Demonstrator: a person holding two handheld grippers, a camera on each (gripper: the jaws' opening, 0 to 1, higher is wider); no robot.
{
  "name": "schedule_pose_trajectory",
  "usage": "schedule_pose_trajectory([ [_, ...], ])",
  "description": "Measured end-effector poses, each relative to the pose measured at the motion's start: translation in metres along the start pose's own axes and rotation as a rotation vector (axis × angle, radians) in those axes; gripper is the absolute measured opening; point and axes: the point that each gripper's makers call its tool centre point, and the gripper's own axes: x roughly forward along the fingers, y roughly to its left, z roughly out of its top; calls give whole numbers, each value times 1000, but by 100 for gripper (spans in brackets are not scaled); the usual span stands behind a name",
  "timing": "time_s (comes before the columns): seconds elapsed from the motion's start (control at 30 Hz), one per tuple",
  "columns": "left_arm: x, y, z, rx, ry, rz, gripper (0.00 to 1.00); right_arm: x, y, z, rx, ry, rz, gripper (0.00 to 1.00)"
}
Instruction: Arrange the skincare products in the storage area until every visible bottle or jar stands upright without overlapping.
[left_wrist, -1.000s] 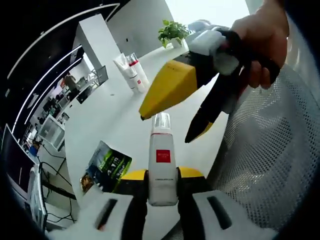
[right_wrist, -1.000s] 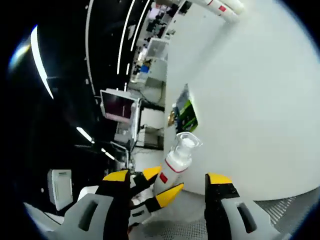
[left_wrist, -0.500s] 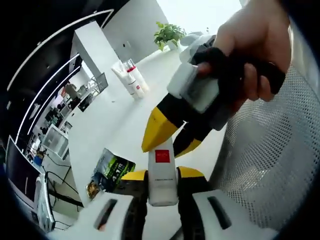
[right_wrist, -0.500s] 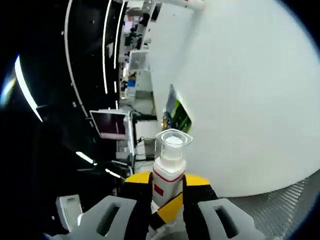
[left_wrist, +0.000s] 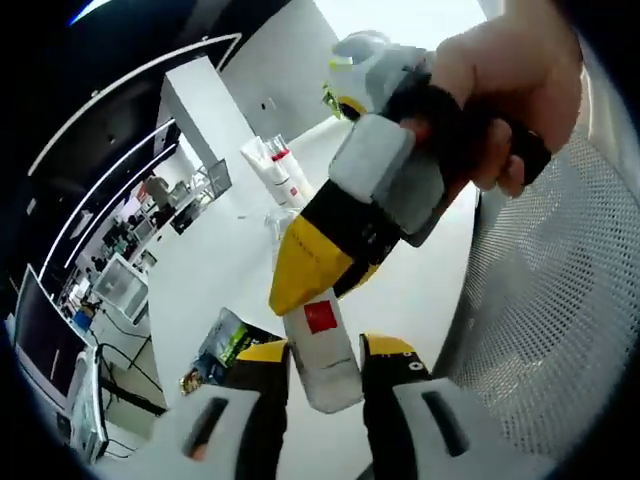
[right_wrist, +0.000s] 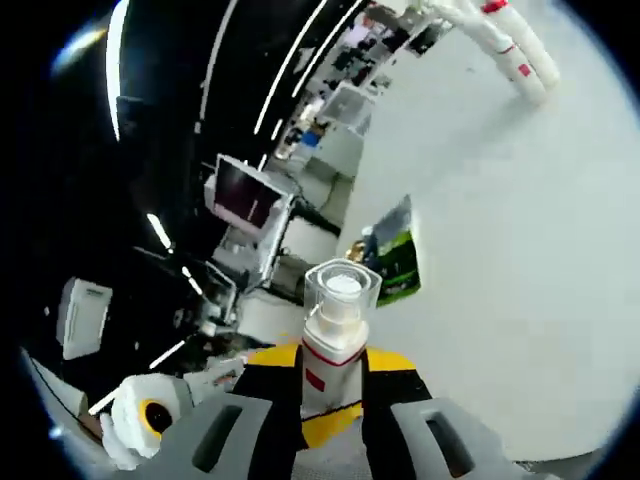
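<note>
Both claws (left_wrist: 325, 352) (right_wrist: 333, 362) on bottle (right_wrist: 333, 345)

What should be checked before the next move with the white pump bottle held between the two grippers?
1. Right gripper shut on the white pump bottle: ok, both jaws press its body below the clear cap.
2. Left gripper hold on the same bottle: cannot tell; its jaws flank the lower end, but contact is unclear.
3. Clear cap seated: ok, it sits over the pump.
4. Bottle free of the white table: ok, it is held in the air.
5. Other tubes apart from the landing spot: ok, they stand far across the table.
6. Green packet clear of the placing path: cannot tell.
</note>
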Motion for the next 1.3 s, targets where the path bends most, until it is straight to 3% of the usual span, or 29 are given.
schedule_pose_trajectory([
  [0.07,0,-5,-1,-14,5,-22,27,-1,6,-4,-203,40,-4,17],
  [0.2,1,-11,-3,-43,16,-59,31,-2,21,-16,-442,108,21,17],
  [0.37,1,-17,-4,-74,19,-103,36,-6,30,-28,-602,159,76,17],
  [0.47,0,-18,-2,-83,13,-114,37,-9,33,-29,-621,165,121,17],
  [0.53,-2,-28,1,-130,1,-175,30,-12,36,-27,-629,174,158,17],
  [0.67,-3,-18,-1,-188,5,-163,24,-14,38,-27,-623,206,206,16],
  [0.7,-4,-9,-6,-255,31,-126,21,-14,36,-27,-618,216,208,15],
  [0.8,-3,-10,1,-323,-5,-145,20,-16,37,-23,-569,202,224,14],
  [0.9,-4,-12,-4,-274,19,-147,20,-15,37,-28,-582,210,216,14],
  [1.3,-4,-12,-10,-326,55,-156,20,-12,32,-29,-425,158,174,15],
])
